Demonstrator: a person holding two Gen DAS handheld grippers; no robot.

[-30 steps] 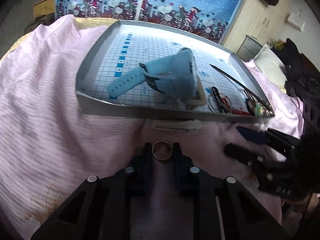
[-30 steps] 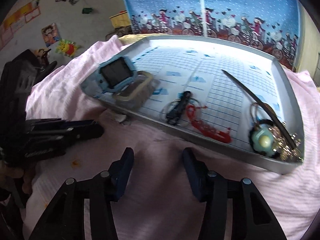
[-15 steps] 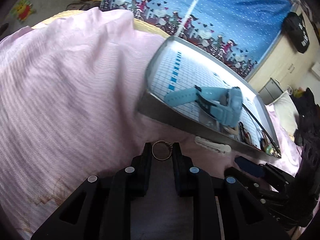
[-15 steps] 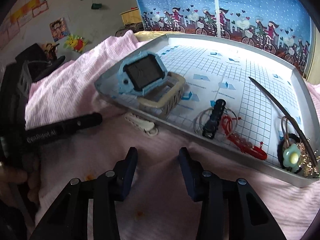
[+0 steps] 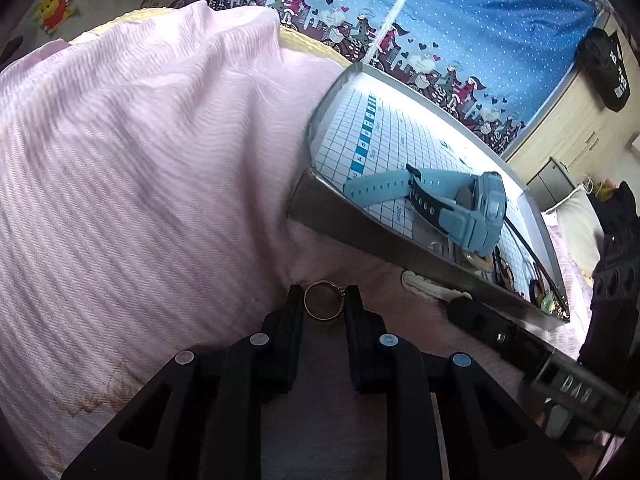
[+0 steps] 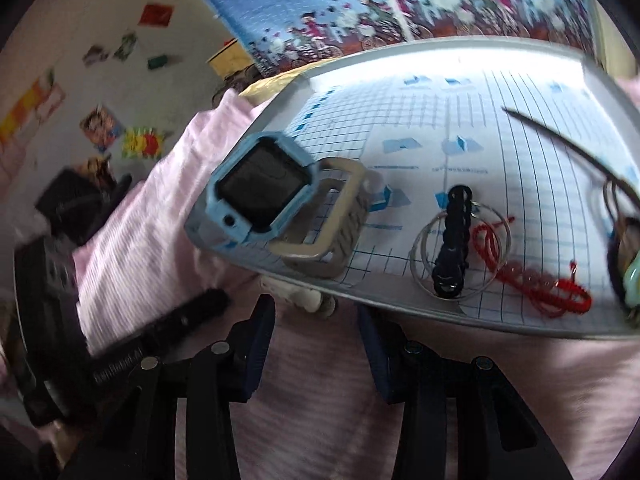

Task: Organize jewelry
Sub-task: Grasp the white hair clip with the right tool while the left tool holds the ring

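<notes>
My left gripper (image 5: pixel 323 300) is shut on a small metal ring (image 5: pixel 323 300), held above the pink bedspread, left of the grey tray (image 5: pixel 360 236). A light blue watch (image 5: pixel 460 200) lies in the tray's near corner. In the right wrist view my right gripper (image 6: pixel 316 312) stands open just before the tray's near rim (image 6: pixel 384 300), with a white hair clip (image 6: pixel 304 296) on the bedspread between its fingertips. Inside the tray lie the blue watch (image 6: pixel 260 188), a beige buckle piece (image 6: pixel 328 224), a black clip on wire hoops (image 6: pixel 452 248) and a red cord bracelet (image 6: pixel 536 280).
The tray rests on a pink bedspread (image 5: pixel 140 160). A long dark hairpin (image 6: pixel 568 144) and a green flower hair tie (image 6: pixel 632 280) lie at the tray's right side. A blue patterned curtain (image 5: pixel 480 20) hangs behind. The other gripper's body (image 6: pixel 52 300) shows at the left.
The left gripper, still holding the ring, has swung left, so the tray now sits to its right. The right gripper has moved forward to the tray's rim, over the white hair clip.
</notes>
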